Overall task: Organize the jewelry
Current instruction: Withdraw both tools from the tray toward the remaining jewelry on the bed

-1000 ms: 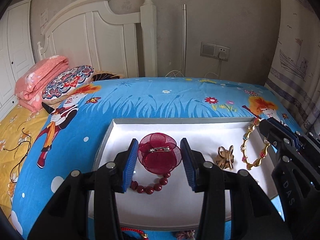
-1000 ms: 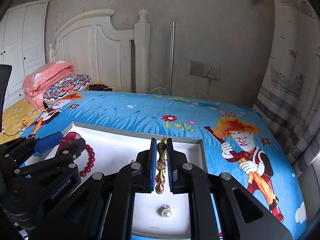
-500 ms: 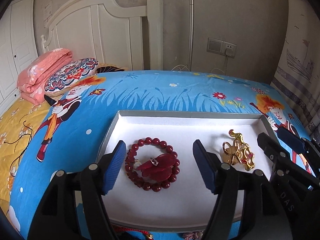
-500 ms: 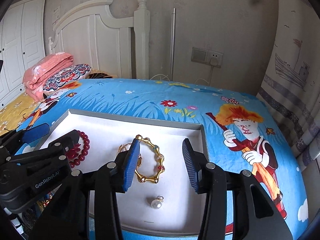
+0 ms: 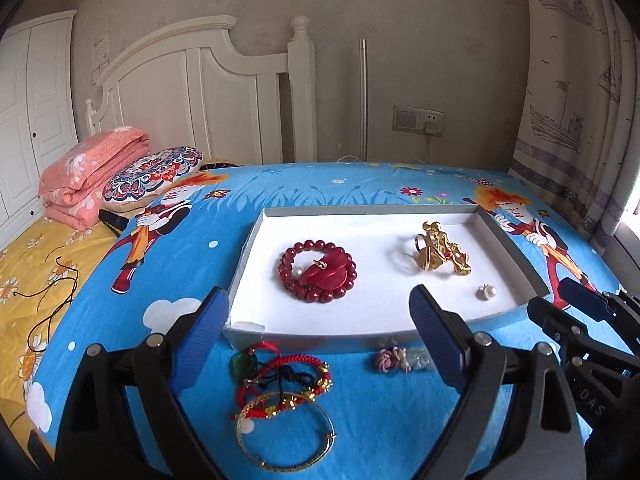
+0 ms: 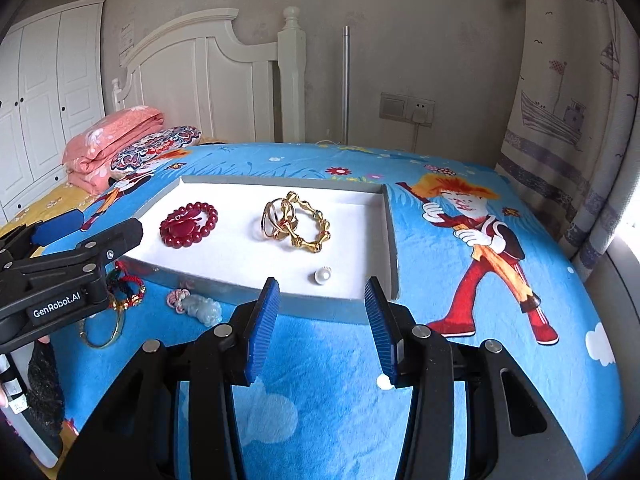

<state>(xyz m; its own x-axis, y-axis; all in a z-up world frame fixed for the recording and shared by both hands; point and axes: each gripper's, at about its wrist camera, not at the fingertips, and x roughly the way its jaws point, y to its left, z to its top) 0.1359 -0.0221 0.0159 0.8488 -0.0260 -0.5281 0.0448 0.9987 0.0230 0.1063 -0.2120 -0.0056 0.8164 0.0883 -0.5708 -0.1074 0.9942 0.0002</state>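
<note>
Bangle (image 5: pixel 286 438), thin rigid gold wire, lay under the left gripper (image 5: pixel 320 334), whose empty jaws were opening wide, outside the tray (image 5: pixel 320 339); likely light, slippery—pinch across rim; right gripper (image 6: pixel 322 322) half-open, empty.

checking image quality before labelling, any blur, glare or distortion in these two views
Left wrist: sharp, strong fisheye bending of the tray edges, dark corner vignette, window glare at right. Right wrist: equally sharp, curtain bowed, daylight washing out the right edge, soft shadows under the gold bracelet.
</note>
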